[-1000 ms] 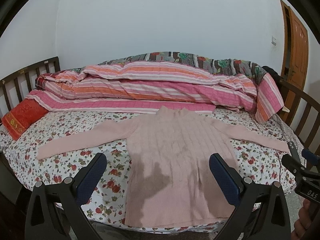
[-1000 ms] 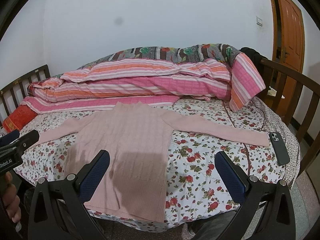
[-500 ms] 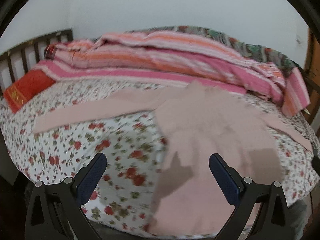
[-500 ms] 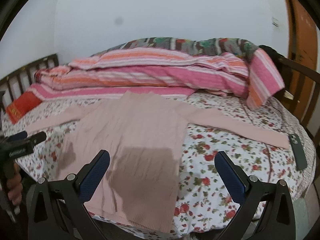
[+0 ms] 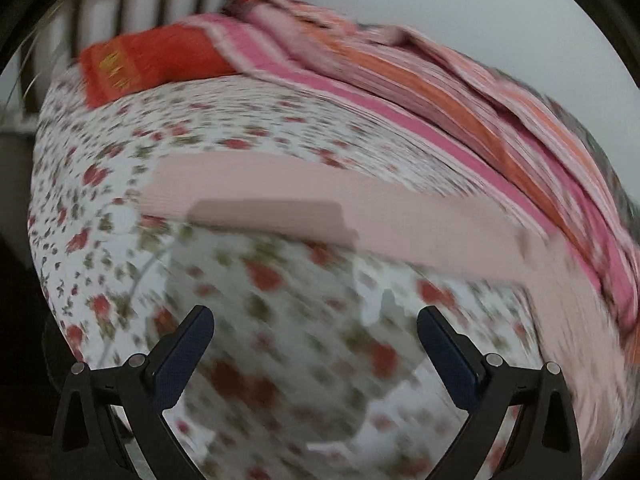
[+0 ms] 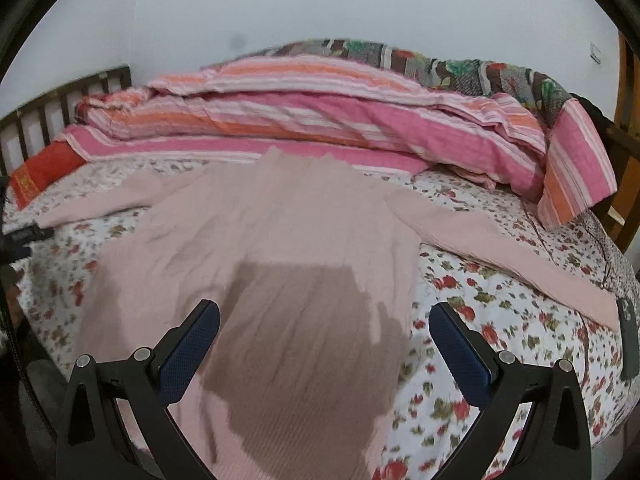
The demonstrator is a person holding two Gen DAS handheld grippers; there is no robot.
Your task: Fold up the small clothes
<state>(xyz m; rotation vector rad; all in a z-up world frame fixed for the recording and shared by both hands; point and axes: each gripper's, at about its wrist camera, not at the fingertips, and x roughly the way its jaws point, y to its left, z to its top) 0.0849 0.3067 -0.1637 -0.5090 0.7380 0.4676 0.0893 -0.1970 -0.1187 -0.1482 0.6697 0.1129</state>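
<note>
2 right gripper (image 6: 324,340) fingers (image 6: 188,352) splayed over pink sweater (image 6: 280,248) body

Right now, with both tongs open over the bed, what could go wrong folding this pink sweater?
The dark phone lies at the cuff of the far sleeve; lifting that sleeve may drag or flip it. The left tongs view is blurred, so a grab at the other sleeve could pinch the floral sheet too.
</note>
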